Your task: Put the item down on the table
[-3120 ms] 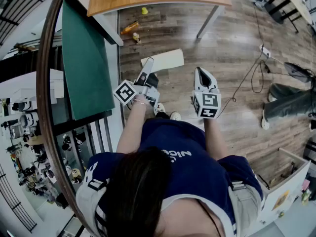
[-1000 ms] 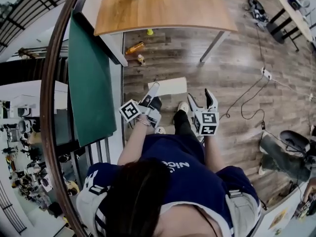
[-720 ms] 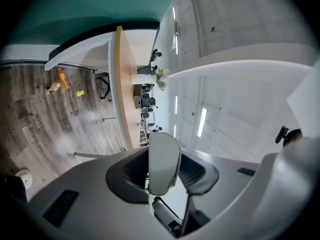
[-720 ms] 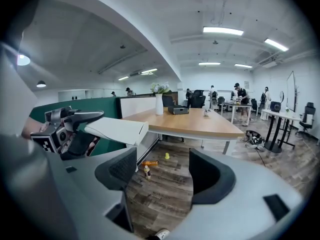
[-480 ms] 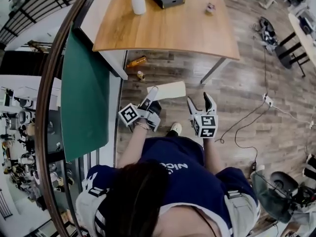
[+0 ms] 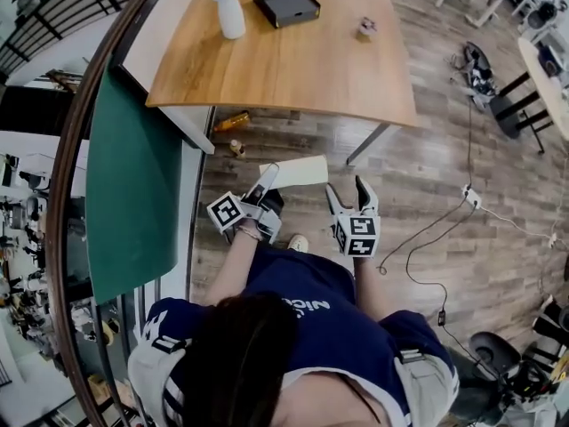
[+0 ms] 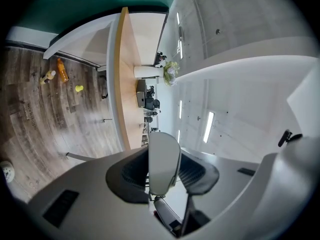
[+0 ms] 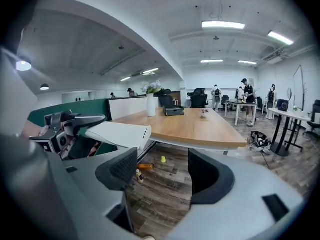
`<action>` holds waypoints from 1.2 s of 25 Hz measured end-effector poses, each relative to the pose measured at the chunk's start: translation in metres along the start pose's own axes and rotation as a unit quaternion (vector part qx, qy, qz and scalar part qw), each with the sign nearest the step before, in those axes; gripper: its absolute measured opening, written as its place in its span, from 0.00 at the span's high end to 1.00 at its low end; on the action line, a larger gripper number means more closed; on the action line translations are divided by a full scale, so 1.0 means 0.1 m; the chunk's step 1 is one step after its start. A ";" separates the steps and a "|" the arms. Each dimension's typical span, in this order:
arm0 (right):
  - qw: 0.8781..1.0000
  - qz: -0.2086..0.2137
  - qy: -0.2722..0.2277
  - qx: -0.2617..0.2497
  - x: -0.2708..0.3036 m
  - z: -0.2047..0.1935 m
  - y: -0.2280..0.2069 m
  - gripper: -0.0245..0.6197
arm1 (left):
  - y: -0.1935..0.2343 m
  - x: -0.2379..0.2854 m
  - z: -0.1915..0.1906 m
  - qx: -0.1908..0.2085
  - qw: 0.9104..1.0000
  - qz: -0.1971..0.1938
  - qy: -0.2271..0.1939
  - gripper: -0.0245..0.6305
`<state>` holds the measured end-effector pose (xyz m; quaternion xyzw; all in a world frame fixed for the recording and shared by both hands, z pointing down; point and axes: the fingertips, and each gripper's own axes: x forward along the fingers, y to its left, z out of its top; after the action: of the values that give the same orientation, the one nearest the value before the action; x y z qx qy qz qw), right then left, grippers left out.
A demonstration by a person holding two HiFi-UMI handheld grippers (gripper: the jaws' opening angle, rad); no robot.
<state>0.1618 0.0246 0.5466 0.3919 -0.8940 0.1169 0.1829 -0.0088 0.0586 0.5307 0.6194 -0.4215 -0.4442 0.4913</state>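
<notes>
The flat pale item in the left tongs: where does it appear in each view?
Head view: flat pale item at centre, below the wooden table.
Left gripper view: item low centre, edge-on in the left tongs.
Right gripper view: item left of centre, overlapping the table.
Shared landmark: the white vase on that table.

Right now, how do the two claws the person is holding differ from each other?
The left claw is clamped on a flat white panel; the right claw holds nothing. The left claw's jaws sit close together, pinching the panel edge-on, while the right claw's jaws stand wide apart. Both are held out over the wooden floor, not yet over the table.
</notes>
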 end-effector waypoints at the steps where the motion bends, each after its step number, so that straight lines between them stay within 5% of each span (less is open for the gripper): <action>1: 1.000 0.000 0.001 0.000 0.01 0.00 -0.02 0.49 | 0.00 0.03 0.00 0.000 1.000 0.001 0.002 0.73; 9: 1.000 -0.003 0.009 -0.001 0.10 -0.03 -0.12 0.49 | 0.05 0.19 0.07 -0.022 1.000 -0.013 -0.016 0.73; 14: 1.000 -0.024 0.014 0.006 0.24 -0.04 -0.27 0.49 | 0.18 0.44 0.16 -0.013 1.000 -0.011 0.010 0.73; 30: 0.996 -0.087 0.020 0.029 1.47 0.62 -0.73 0.50 | 0.30 1.99 1.24 0.002 0.996 -0.037 0.078 0.73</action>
<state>0.1093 -0.1427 0.5573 0.4712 -0.8488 0.1345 0.1987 -0.0811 -0.1664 0.5181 0.6683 -0.3592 -0.4119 0.5047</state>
